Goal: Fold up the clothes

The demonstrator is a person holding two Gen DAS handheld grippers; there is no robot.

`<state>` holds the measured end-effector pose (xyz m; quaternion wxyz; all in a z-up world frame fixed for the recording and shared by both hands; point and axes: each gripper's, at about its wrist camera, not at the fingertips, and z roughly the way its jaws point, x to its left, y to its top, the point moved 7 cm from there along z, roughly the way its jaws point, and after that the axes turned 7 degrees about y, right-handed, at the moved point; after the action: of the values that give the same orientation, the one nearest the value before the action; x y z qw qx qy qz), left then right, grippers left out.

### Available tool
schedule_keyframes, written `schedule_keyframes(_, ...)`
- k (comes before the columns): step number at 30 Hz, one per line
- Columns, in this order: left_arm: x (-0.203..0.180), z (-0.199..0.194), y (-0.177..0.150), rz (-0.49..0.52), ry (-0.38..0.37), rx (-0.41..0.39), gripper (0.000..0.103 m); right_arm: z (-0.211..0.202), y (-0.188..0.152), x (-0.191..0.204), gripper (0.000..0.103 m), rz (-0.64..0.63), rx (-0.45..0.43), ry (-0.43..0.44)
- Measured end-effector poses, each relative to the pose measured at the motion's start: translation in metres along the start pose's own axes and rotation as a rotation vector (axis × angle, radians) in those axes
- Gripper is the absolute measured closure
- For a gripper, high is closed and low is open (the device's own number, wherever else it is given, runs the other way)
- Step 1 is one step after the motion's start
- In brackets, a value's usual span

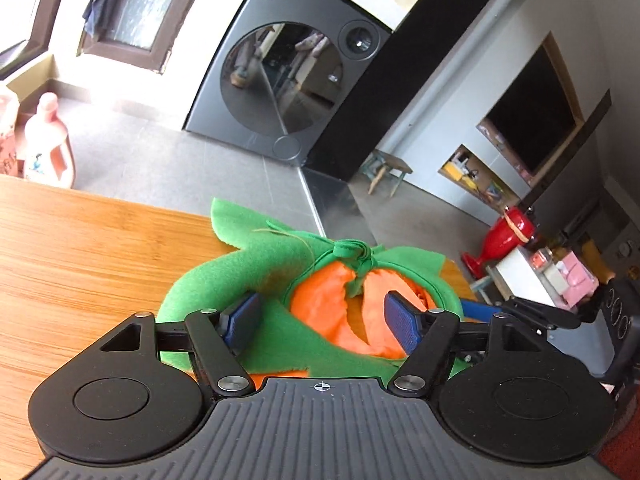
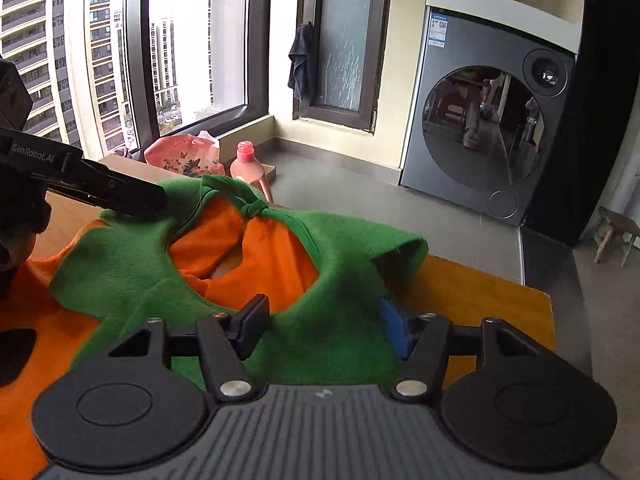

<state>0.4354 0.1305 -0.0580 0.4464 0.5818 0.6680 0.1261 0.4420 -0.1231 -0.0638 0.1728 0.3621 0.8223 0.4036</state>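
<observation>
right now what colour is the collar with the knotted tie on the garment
Green, over an orange body; the collar and its knot show best in the right wrist view.

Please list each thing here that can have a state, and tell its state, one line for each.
Green and orange garment: lying crumpled on the wooden table, not folded; neck ties knotted.
Left gripper: fingers open, over the garment.
Right gripper: fingers apart, green fabric between them; grip unclear.
Washing machine: door shut.
Pink detergent bottle: upright, cap on.
Dark towel: hanging by the window.
</observation>
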Motion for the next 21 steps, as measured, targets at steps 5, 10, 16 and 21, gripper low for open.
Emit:
schedule_keyframes(5, -0.029, -0.021, -0.01, 0.065, -0.145, -0.004, 0.012, -0.01, 0.034, 0.007, 0.043, 0.003, -0.053, 0.054)
schedule_keyframes(10, -0.046, -0.005, -0.045, 0.171, -0.075, 0.097, 0.012, 0.033, 0.05, 0.015, 0.045, -0.058, 0.012, 0.028)
schedule_keyframes(16, -0.035, -0.007, -0.048, 0.134, -0.074, 0.101, 0.012, 0.084, 0.037, 0.007, 0.039, -0.017, 0.123, 0.057)
schedule_keyframes(21, -0.035, -0.026, -0.027, 0.151, 0.0, -0.029, 0.012, 0.065, 0.03, -0.013, 0.038, 0.125, 0.062, 0.078)
